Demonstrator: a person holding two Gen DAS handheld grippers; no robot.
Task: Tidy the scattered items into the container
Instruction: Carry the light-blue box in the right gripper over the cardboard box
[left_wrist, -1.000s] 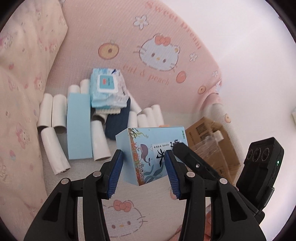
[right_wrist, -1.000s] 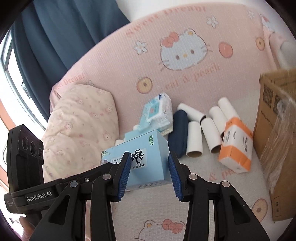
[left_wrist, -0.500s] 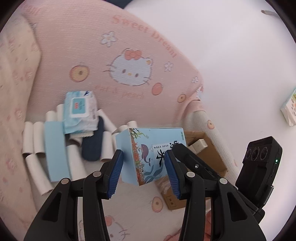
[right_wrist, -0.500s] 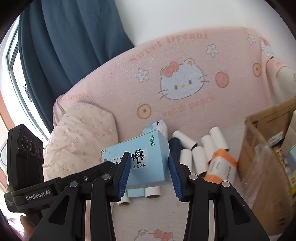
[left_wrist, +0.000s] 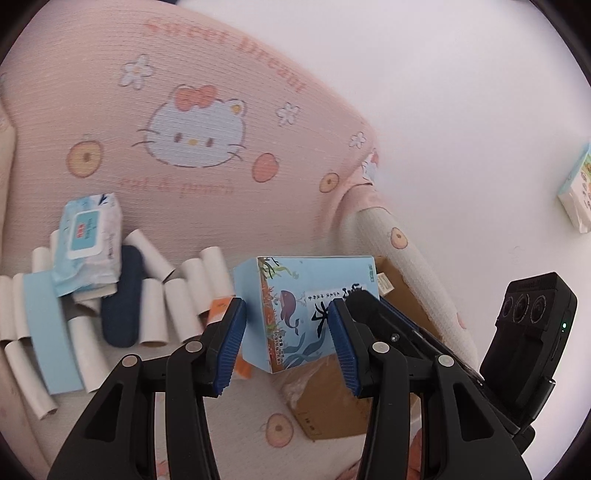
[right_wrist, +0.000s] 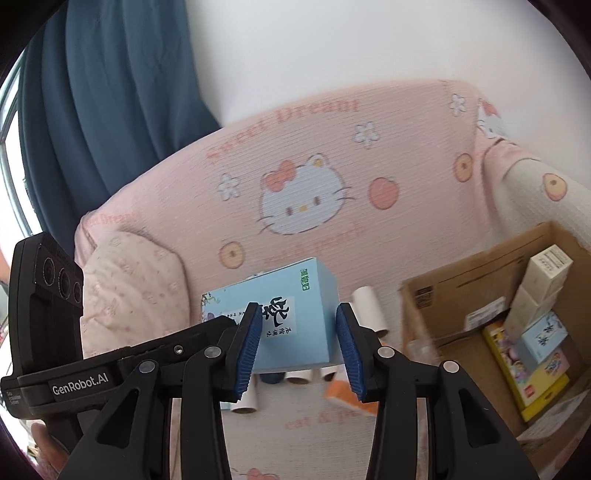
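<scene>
A light blue tissue box with a whale print (left_wrist: 295, 295) hangs in the air above the pink sofa seat. My left gripper (left_wrist: 286, 339) is shut on one end of it. My right gripper (right_wrist: 299, 343) is shut on the other end of the same tissue box (right_wrist: 295, 295). The open cardboard carton (right_wrist: 480, 280) stands on the seat to the right and holds several boxes. In the left wrist view the carton (left_wrist: 332, 402) lies below the held box. On the seat lie white paper tubes (left_wrist: 177, 306), a wet wipes pack (left_wrist: 86, 240), a dark blue case (left_wrist: 123, 295) and an orange pack (right_wrist: 347, 398).
A flat pale blue box (left_wrist: 48, 332) lies among the tubes at the left. A flowered pillow (right_wrist: 129, 288) fills the sofa's left corner, with a blue curtain (right_wrist: 110, 92) behind. The padded armrest (left_wrist: 406, 258) rises beside the carton. A small pack (left_wrist: 576, 192) sits at the far right.
Both grippers have risen and swung right with the tissue box held between them. The scattered items slid left and lower in view, and the carton's inside has come into the right wrist view.
</scene>
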